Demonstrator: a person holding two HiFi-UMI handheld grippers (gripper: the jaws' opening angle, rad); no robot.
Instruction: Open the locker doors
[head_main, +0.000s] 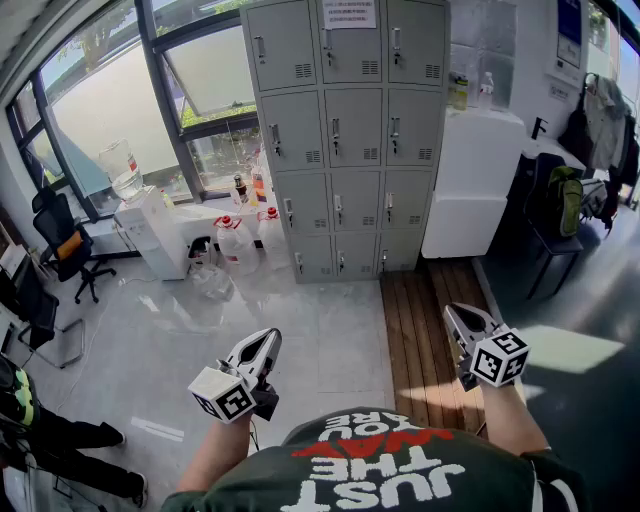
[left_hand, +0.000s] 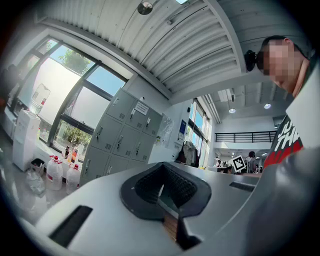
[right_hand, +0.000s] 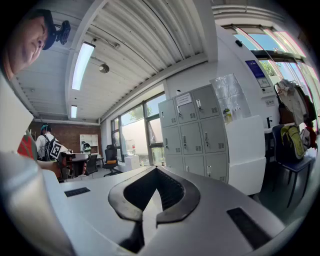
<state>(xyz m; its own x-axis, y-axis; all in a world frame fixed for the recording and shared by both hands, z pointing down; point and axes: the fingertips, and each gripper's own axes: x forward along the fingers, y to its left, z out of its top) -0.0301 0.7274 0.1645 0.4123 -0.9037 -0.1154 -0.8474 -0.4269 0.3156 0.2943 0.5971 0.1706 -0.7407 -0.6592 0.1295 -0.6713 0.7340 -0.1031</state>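
Left claw at 7 o'clock and right claw at 5 o'clock, both with jaws pressed together and empty. Grey locker bank at 12 o'clock, well apart from both, all doors closed.

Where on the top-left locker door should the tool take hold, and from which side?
Take the small upright handle near the door's left edge, coming straight from the front with jaws either side of it. The panel is flat and shut, so only the handle stands out; its left placement suggests hinges on the right.
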